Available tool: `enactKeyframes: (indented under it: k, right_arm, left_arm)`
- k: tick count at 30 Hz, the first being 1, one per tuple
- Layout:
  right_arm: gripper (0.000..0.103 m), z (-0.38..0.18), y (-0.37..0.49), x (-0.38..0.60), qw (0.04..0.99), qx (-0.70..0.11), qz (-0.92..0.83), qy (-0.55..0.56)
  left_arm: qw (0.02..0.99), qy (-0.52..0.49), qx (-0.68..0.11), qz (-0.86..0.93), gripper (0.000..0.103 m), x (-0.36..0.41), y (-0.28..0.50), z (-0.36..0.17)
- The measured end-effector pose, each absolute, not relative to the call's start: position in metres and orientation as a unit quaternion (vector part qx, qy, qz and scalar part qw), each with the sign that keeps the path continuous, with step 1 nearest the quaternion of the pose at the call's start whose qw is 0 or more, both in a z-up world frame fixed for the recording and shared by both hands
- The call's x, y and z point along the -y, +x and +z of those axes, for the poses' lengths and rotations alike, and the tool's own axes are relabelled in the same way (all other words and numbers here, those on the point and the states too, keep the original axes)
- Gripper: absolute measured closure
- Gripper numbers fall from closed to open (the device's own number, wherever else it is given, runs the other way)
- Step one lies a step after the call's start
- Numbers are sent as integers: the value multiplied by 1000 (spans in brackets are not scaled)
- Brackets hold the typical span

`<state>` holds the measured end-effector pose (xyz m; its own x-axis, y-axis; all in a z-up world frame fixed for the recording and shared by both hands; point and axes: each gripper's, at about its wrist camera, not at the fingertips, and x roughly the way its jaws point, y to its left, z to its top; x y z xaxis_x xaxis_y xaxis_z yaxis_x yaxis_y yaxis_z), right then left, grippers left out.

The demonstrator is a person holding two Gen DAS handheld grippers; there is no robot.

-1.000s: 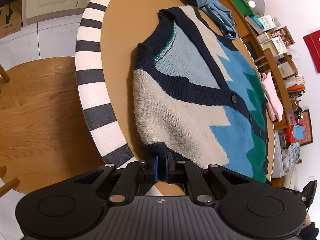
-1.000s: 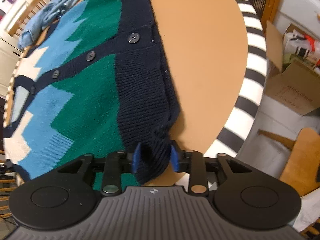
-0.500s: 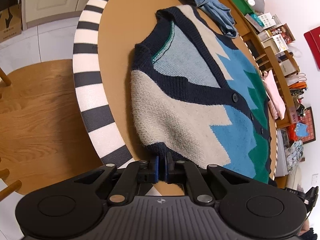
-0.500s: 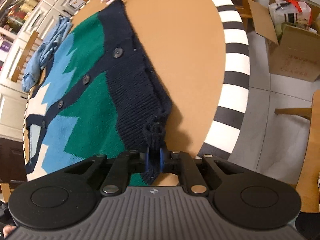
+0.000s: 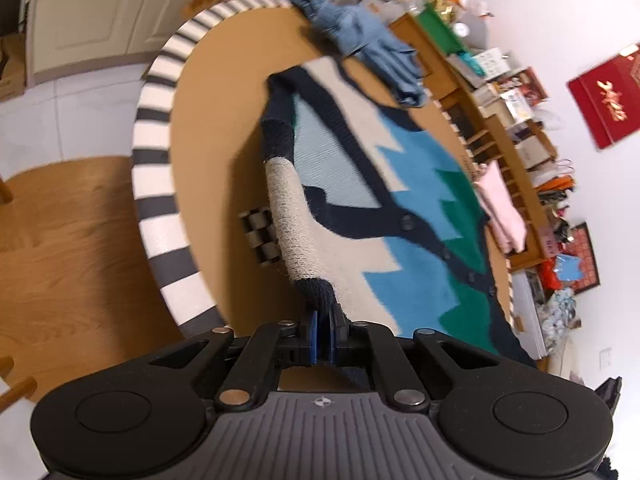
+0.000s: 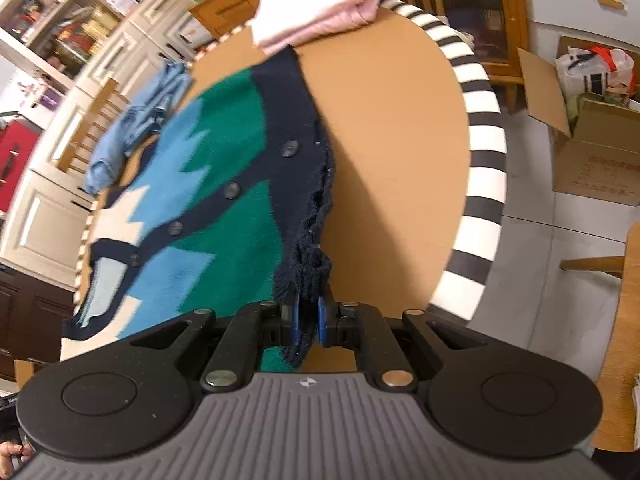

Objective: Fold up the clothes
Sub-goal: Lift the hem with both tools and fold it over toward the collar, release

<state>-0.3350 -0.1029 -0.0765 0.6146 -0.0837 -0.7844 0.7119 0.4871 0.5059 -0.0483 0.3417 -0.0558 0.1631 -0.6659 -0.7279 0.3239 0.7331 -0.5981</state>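
Note:
A knit cardigan vest (image 5: 404, 216) in navy, cream, blue and green lies across the round brown table (image 5: 216, 128). My left gripper (image 5: 323, 334) is shut on its navy shoulder edge, and that near edge hangs lifted off the table. In the right wrist view the same cardigan vest (image 6: 224, 216) shows its green and blue part with navy button band. My right gripper (image 6: 308, 320) is shut on the bunched navy hem corner, raised above the table (image 6: 396, 148).
A crumpled denim garment (image 5: 368, 48) lies at the table's far edge, and a folded pink garment (image 6: 316, 20) sits at another edge. The table rim (image 6: 484, 152) is black-and-white striped. Cardboard boxes (image 6: 588, 144), wooden chairs and cluttered shelves (image 5: 520, 148) surround the table.
The right gripper closed on the navy hem corner. Both grippers then rose, pulling the cardigan's near edge up off the table; a chequered tag shows under the lifted left edge.

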Motion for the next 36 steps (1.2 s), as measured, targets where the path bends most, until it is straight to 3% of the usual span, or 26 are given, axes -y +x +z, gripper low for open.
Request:
enactKeyframes:
  k: [19, 30, 36]
  right_arm:
    - [96, -41, -395, 43, 767, -332, -247, 490]
    - [96, 15, -254, 142, 807, -354, -257, 397]
    - [96, -23, -170, 219, 774, -394, -293, 400]
  left_arm:
    - [724, -109, -580, -357, 98, -375, -76, -9]
    - [777, -42, -549, -305, 97, -240, 48, 33]
    - [796, -50, -562, -219, 97, -174, 122, 3]
